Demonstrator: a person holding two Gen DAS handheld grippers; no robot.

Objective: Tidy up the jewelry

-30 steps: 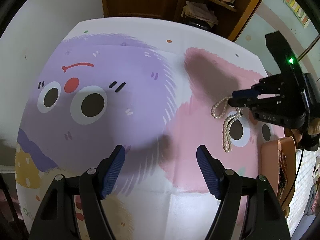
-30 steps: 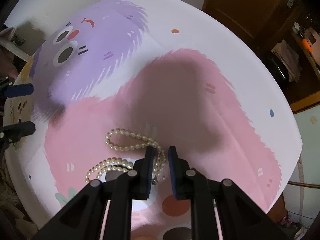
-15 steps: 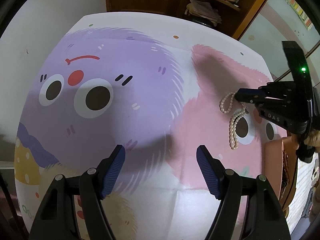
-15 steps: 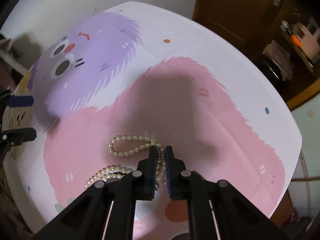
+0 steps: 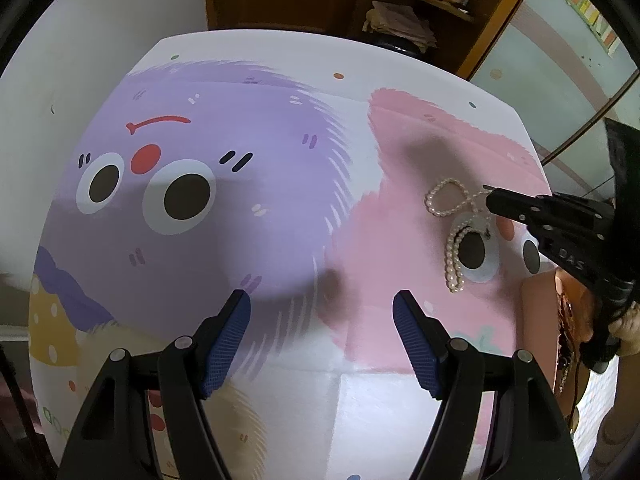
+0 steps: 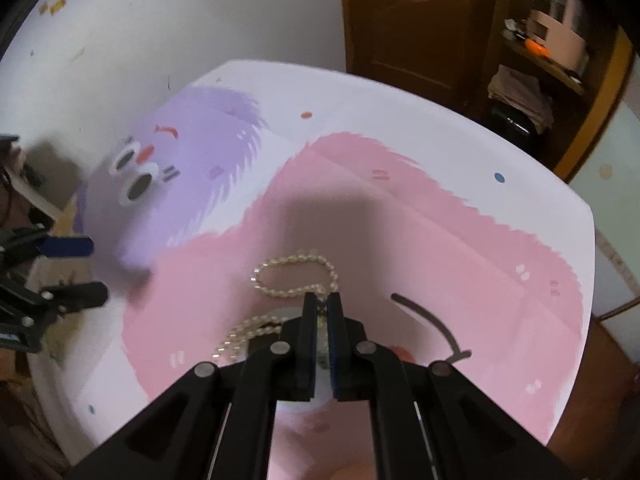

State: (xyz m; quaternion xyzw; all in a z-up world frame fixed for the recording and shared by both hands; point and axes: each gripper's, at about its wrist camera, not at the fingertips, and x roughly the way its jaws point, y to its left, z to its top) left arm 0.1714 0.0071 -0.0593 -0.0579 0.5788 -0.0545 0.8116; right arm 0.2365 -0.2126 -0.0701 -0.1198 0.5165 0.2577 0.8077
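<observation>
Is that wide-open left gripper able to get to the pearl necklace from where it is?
Probably yes. The left gripper is open, with only bare printed mat between it and the pearl necklace. But the right gripper already pinches the strand, so they might crowd each other.

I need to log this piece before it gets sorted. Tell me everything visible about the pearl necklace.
The white pearl necklace is one strand of small, glossy, cream-white beads. It lies in a loose figure-eight on the pink cartoon part of the printed table cover, one loop crossing a printed eye. The right gripper is shut on the strand near the crossing; the rest looks to lie on the cover. No clasp can be made out.
</observation>
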